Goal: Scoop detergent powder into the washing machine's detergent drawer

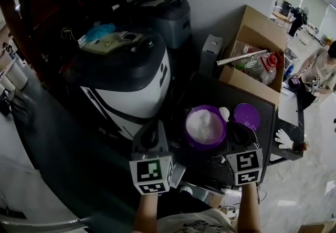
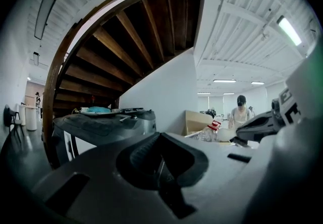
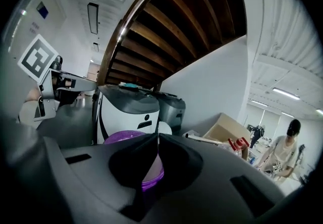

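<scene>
A purple tub [image 1: 205, 128] heaped with white powder stands on a black table [image 1: 265, 105], its purple lid [image 1: 247, 116] lying to the right. Between them lies a small white scoop-like piece [image 1: 224, 113]. To the left is the black-and-white washing machine [image 1: 128, 77]; I cannot make out its detergent drawer. My left gripper [image 1: 157, 126] hovers shut just left of the tub, holding nothing. On the tub's right, below the lid, my right gripper [image 1: 238, 129] is shut and empty too. The right gripper view shows the tub [image 3: 124, 137] just past the closed jaws.
A second grey machine [image 1: 165, 12] stands behind the washer. An open cardboard box [image 1: 256, 31] with plastic bottles sits at the table's back right. A white glove [image 1: 284, 138] lies on the table's right edge. A person [image 1: 321, 69] stands far right. A dark stair rises overhead.
</scene>
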### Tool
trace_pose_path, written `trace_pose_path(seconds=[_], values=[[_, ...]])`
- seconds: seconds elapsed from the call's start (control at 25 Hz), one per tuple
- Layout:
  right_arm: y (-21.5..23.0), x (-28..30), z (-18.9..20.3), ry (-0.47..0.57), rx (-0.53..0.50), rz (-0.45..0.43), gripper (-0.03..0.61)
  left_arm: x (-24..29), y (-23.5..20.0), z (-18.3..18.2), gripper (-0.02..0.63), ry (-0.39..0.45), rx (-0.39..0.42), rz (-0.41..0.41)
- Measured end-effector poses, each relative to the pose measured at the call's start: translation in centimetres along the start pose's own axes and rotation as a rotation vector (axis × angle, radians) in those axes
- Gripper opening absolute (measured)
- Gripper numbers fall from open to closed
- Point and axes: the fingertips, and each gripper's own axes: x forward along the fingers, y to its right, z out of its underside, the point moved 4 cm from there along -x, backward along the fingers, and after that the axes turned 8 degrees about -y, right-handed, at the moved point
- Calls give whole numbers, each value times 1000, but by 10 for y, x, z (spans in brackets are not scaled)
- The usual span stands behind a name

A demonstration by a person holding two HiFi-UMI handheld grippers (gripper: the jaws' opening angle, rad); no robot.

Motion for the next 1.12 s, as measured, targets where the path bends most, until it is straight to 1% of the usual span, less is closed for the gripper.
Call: trace_pose_path(seconds=[0.24, 0.48, 0.68, 0.88, 1.12], values=[[1, 30, 8, -65, -114, -103, 20, 17, 2, 12, 5, -40, 2, -26], [-5, 51, 14, -130, -199, -173, 20, 28, 2, 17, 5, -73, 4, -29], [-8, 63, 16, -194, -268, -202, 20, 37, 4, 20, 5, -97, 27, -12], [-9, 72, 17, -239, -289, -231, 20, 44, 6, 22, 5, -109, 23, 11], [-13, 79, 26, -306, -344, -252, 20, 47, 6, 23, 5, -119, 34, 27]])
